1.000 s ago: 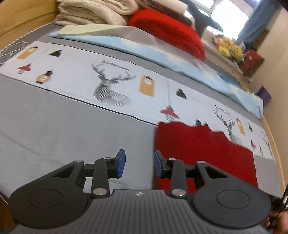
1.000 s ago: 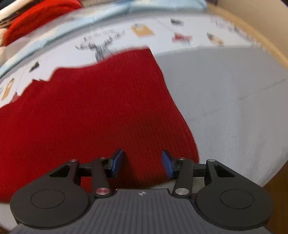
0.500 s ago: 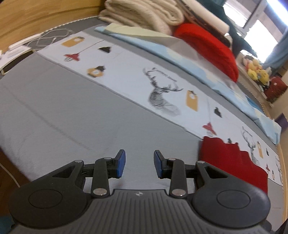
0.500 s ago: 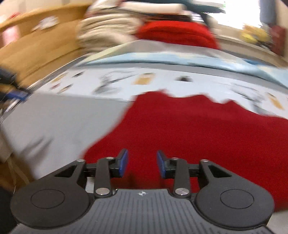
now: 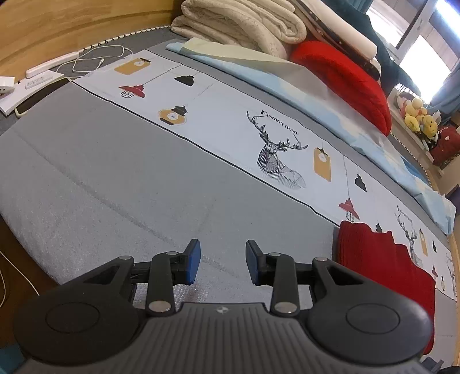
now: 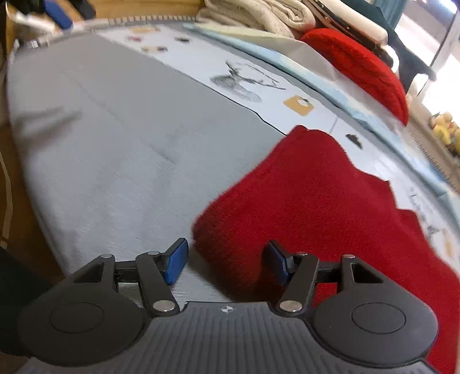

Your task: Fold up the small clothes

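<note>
A red knitted garment (image 6: pixel 330 198) lies flat on the grey bed cover; in the left wrist view it (image 5: pixel 382 259) sits at the right edge. My right gripper (image 6: pixel 225 260) is open, low over the garment's near left corner, which lies between the jaws without being gripped. My left gripper (image 5: pixel 221 260) is open and empty over bare grey cover (image 5: pixel 129 184), well left of the garment.
A patterned white sheet strip with deer prints (image 5: pixel 276 152) runs across the bed. Folded cream blankets (image 5: pixel 244 23) and a red pillow (image 5: pixel 345 77) lie at the back. A power strip and white cables (image 5: pixel 72 61) lie at the far left. The bed's front edge (image 5: pixel 26 241) is close.
My left gripper has swung left, away from the garment, over bare cover. My right gripper has moved from the garment's right side to its left corner and opened wider.
</note>
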Motion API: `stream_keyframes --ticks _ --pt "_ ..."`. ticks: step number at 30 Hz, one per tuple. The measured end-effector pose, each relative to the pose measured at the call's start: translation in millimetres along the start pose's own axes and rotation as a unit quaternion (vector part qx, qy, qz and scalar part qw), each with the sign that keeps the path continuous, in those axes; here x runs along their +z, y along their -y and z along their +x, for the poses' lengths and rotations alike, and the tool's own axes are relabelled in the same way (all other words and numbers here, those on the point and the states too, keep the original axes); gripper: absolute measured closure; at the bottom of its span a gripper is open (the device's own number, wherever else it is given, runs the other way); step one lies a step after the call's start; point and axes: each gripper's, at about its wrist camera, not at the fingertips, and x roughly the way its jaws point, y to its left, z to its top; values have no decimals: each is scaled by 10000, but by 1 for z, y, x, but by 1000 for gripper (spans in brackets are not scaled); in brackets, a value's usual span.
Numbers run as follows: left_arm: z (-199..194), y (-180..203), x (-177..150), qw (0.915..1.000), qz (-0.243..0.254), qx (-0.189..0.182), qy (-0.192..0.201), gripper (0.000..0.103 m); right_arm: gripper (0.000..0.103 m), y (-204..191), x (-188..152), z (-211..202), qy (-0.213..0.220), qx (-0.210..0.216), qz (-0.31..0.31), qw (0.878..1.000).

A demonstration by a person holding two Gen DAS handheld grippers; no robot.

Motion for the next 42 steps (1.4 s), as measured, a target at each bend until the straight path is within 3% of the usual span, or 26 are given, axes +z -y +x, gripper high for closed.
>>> stream_keyframes --ticks 4,9,13,17,19,24,27,30,33,36,38,40,41,42 --pt "0 3 -1 10000 18 2 1 65 54 -9 -3 4 31 -211 -314 9993" --pt "-1 12 -1 10000 30 0 12 65 82 -14 2 -7 209 -388 -452 9980" --pt "-1 25 1 10000 73 -57 25 65 86 -10 14 -32 622 -401 -176 9971" --pt "2 48 1 9998 179 -119 -4 65 87 3 15 -59 983 59 262 9948" --pt "4 62 1 9996 260 -143 -19 65 87 14 11 -64 928 366 669 9928" --pt "10 104 -2 9987 440 -252 -66 65 87 57 5 -78 1016 623 1634 9793" --pt "14 135 -1 9978 501 -428 -67 65 87 103 0 -98 1261 777 2388 9597" --pt "22 174 -5 9961 588 -647 -109 65 87 169 -23 -122 1526 677 3348 9274" --pt "31 216 -10 9926 798 -897 -166 65 88 230 -67 -143 1676 283 4211 8909" --pt "42 258 -21 9877 1100 -1077 -262 65 88 279 -134 -155 1614 -416 4838 8592" --pt "51 285 -30 9842 1322 -1131 -342 65 88 305 -188 -149 1154 -987 5088 8474" --pt "59 308 -41 9806 1513 -1176 -413 65 88 321 -241 -127 231 -1296 5429 8294" --pt "63 319 -46 9788 1598 -1194 -455 65 87 327 -263 -115 -297 -1229 5708 8113" --pt "67 328 -52 9773 1669 -1210 -494 65 86 333 -287 -107 -738 -1113 6119 7796"
